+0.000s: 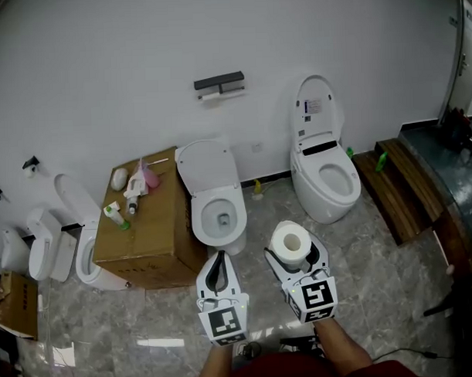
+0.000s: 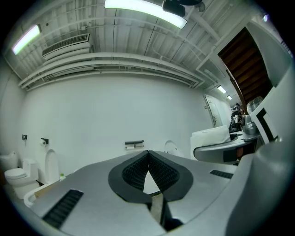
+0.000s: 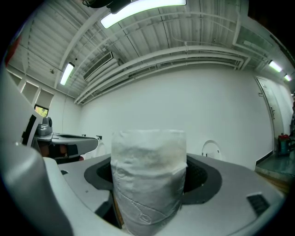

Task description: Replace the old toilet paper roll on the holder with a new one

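A full white toilet paper roll (image 1: pixel 290 242) stands upright between the jaws of my right gripper (image 1: pixel 294 251), which is shut on it; the right gripper view shows the roll (image 3: pixel 150 179) filling the jaws. To its left my left gripper (image 1: pixel 216 263) is shut with nothing in it, its black pads meeting at the tip (image 2: pixel 148 154). A dark wall holder (image 1: pixel 219 85) with a thin white roll under it hangs on the far wall, well beyond both grippers. In the left gripper view the holder (image 2: pixel 134 144) is small and straight ahead.
A white toilet (image 1: pixel 215 198) with raised lid stands just beyond the left gripper, another toilet (image 1: pixel 323 169) to the right. A cardboard box (image 1: pixel 141 226) with bottles on it is at the left, more toilets (image 1: pixel 60 244) past it. Wooden steps (image 1: pixel 402 182) lie at the right.
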A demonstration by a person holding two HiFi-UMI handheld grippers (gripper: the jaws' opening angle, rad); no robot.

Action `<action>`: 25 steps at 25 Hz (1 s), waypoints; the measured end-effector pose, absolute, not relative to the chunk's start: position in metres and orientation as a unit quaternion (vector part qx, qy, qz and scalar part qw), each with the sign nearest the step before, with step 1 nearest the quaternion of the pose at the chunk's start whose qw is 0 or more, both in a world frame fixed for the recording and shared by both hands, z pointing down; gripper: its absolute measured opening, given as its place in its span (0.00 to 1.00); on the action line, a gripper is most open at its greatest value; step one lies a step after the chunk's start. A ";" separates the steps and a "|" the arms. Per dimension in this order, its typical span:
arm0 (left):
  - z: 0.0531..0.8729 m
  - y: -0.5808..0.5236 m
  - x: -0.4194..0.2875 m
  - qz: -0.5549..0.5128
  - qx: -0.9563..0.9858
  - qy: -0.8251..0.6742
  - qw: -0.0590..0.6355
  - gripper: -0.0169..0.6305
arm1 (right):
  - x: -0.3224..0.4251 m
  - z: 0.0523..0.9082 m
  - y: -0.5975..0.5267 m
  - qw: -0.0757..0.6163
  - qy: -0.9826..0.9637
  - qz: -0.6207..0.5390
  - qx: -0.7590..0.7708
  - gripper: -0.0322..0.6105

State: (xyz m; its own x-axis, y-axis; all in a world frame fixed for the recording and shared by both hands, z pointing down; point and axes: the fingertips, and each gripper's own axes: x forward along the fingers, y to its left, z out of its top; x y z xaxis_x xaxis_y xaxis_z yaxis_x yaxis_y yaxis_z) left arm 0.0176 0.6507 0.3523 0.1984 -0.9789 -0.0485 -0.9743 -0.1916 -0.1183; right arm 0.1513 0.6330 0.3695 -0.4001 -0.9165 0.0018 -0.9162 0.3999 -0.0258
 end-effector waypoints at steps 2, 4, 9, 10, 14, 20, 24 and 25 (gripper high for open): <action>0.350 0.650 0.027 -0.010 -0.770 0.636 0.058 0.05 | 0.160 0.370 0.631 0.007 0.838 -0.012 -0.546 0.65; 0.353 0.650 0.036 -0.013 -0.767 0.639 0.056 0.05 | 0.168 0.372 0.630 0.005 0.840 -0.010 -0.542 0.65; 0.358 0.650 0.053 -0.030 -0.765 0.640 0.064 0.05 | 0.186 0.374 0.627 0.005 0.842 -0.014 -0.539 0.65; 0.357 0.648 0.055 -0.028 -0.766 0.640 0.064 0.05 | 0.188 0.376 0.624 0.005 0.841 -0.015 -0.540 0.65; 0.358 0.633 0.050 -0.016 -0.766 0.640 0.058 0.05 | 0.183 0.380 0.611 0.005 0.840 -0.018 -0.542 0.65; 0.359 0.593 0.022 0.002 -0.770 0.635 0.052 0.05 | 0.154 0.381 0.575 -0.004 0.837 -0.008 -0.548 0.65; 0.360 0.556 -0.002 -0.003 -0.777 0.628 0.053 0.05 | 0.129 0.377 0.541 -0.012 0.833 -0.001 -0.553 0.65; 0.359 0.546 -0.009 -0.002 -0.778 0.626 0.052 0.05 | 0.122 0.375 0.533 -0.013 0.832 0.000 -0.555 0.65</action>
